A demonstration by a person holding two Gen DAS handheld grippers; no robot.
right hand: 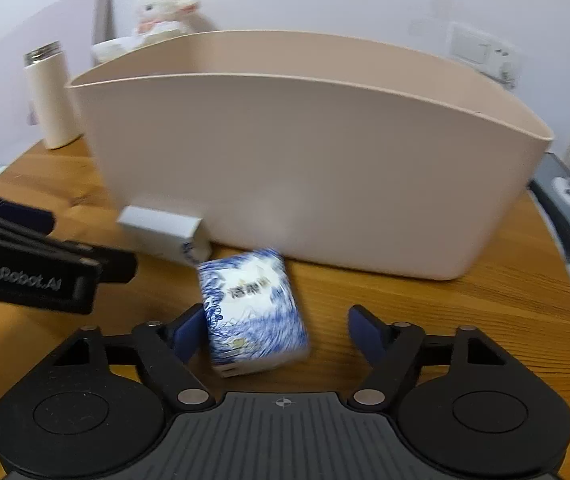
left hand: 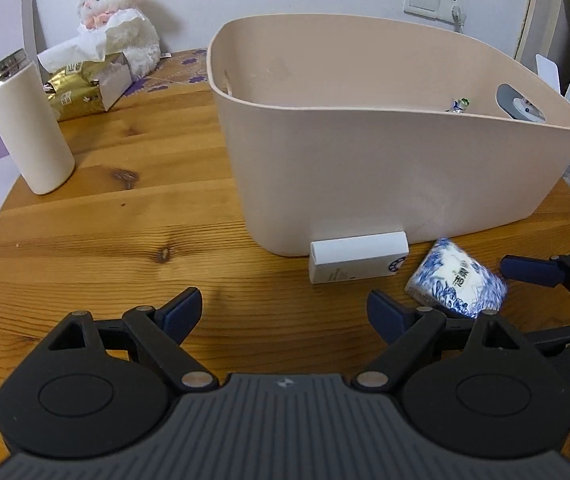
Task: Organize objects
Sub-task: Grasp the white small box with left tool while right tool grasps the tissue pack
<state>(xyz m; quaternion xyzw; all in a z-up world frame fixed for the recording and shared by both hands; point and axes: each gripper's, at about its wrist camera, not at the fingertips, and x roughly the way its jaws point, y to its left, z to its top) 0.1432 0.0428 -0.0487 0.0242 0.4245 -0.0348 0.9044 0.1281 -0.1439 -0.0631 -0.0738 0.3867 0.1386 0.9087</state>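
Observation:
A blue-and-white tissue pack (right hand: 254, 310) lies on the wooden table between the wide-apart fingers of my right gripper (right hand: 275, 330), close against the left finger; the jaws are open. The same pack (left hand: 456, 282) shows in the left wrist view, right of my left gripper (left hand: 283, 312), which hangs open over bare wood. A small white box (left hand: 358, 262) leans at the foot of a beige plastic tub (left hand: 365, 168); the white box (right hand: 165, 234) also shows in the right wrist view. The tub (right hand: 305, 168) holds a small wrapped item (left hand: 457, 105).
A cream steel-rimmed bottle (left hand: 29, 128) stands at the left. Behind it are a gold tissue box (left hand: 85, 88) and a white plush lamb (left hand: 121, 20) by the wall. The round table's edge (right hand: 565, 260) curves close on the right.

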